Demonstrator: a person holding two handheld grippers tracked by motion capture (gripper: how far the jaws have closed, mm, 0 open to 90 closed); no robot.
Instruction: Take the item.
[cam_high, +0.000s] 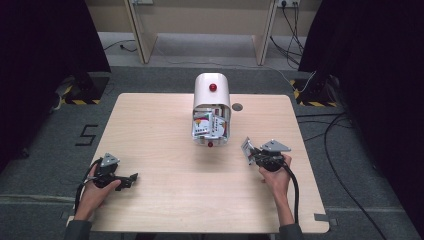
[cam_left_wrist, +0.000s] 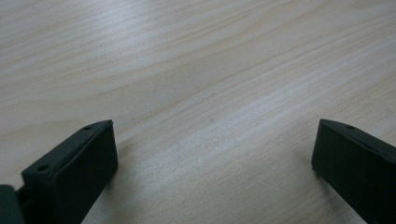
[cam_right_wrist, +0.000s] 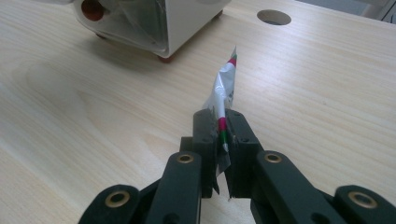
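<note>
Near the front-left corner of the pale wooden worktop (cam_high: 165, 200), the left gripper (cam_high: 131, 178) lies low over the wood in the person's left hand (cam_high: 97, 192), its black jaws spread wide with nothing between them; its own view shows bare grain in the gap. At the middle of the worktop, toward the far edge, stands the white round-topped dispenser box with a red knob (cam_high: 212, 107), its clear front showing a stack of small printed sachets (cam_high: 207, 126) inside. Just beside it, near the far edge, is a round cable hole (cam_high: 237, 106). Toward the front-right part of the worktop, well apart from the box, the right gripper (cam_right_wrist: 219, 128) has its jaws closed tight on one thin silver sachet with red and green stripes (cam_right_wrist: 224, 88), which stands up edgewise from the pinch, clear of the wood. The grip looks to take only the lower strip of the packet, so a quick swing or a snag on the worktop could slide it out; squeezing harder might crease or burst it.
</note>
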